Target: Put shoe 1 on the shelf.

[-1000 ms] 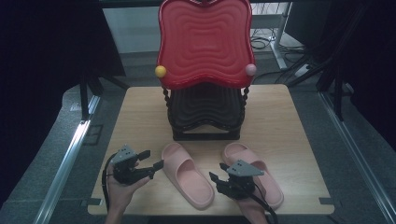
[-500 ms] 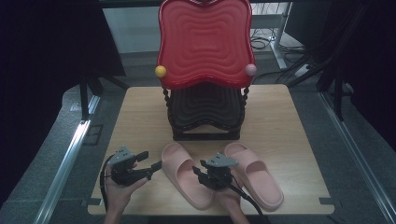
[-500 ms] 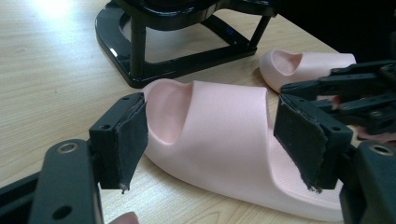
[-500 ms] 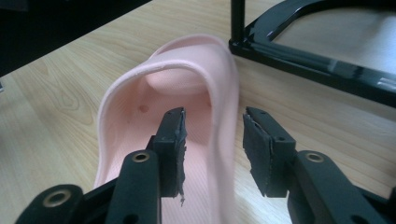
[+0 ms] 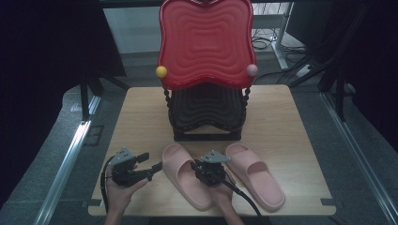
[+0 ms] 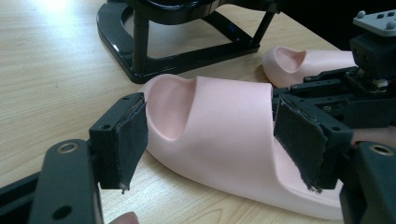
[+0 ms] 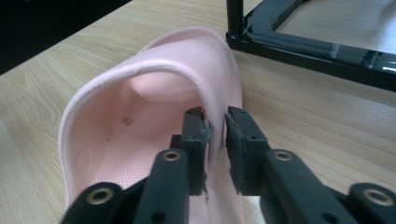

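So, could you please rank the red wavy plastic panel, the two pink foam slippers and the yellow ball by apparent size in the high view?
1. Red wavy plastic panel.
2. The two pink foam slippers, left slipper and right slipper: alike, not ranked.
3. Yellow ball.

Bench [image 5: 141,122]: pale wood, rectangular.
Chairs [image 5: 206,47]: red seat tilted upright on a black stack at the back.
Slippers: left pink slipper [image 5: 184,180]; right pink slipper [image 5: 256,176], side by side.
Left gripper [image 5: 150,166]: just beside the left pink slipper.
Right gripper [image 5: 202,165]: on the left pink slipper's strap, its fingers having just been closing.
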`<state>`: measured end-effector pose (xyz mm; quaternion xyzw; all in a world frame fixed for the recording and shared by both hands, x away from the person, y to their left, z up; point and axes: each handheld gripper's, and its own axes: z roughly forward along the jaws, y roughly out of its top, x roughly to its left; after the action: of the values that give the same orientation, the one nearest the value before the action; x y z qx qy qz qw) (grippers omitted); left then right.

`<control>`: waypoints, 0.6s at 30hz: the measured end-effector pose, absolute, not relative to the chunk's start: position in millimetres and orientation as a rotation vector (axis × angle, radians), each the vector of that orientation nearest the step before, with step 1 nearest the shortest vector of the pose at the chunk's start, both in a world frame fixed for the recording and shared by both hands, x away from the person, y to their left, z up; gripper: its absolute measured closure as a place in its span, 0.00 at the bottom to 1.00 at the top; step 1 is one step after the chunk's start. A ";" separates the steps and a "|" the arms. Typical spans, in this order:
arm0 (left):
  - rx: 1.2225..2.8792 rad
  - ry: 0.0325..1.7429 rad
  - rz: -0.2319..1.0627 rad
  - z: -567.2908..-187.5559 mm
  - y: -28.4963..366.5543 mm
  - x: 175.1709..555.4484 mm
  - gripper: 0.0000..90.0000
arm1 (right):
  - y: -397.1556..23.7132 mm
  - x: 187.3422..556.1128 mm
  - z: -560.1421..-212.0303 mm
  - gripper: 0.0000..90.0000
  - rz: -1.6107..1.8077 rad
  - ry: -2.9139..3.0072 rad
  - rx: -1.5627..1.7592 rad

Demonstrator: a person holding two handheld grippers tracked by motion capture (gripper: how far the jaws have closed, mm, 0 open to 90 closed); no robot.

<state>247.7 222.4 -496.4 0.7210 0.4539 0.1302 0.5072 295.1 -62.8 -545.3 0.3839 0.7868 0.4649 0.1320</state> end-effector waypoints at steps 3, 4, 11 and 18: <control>1.738 1.094 0.314 -496.6 222.4 247.9 0.29 | -62.0 295.0 -546.0 0.91 1.337 2.269 1.116; 1.739 1.096 0.314 -496.9 222.5 248.1 0.29 | -61.9 295.0 -546.1 0.92 1.335 2.263 1.118; 1.737 1.100 0.317 -496.6 224.3 247.3 0.29 | -64.6 290.3 -542.4 0.94 1.332 2.226 1.112; 1.736 1.115 0.316 -498.3 224.7 247.9 0.29 | -72.6 280.5 -531.0 0.94 1.382 2.149 1.092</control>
<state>247.9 224.7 -498.3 0.7189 0.4616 0.1307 0.5029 280.5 -72.6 -531.0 0.3866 0.7606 0.4893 0.1803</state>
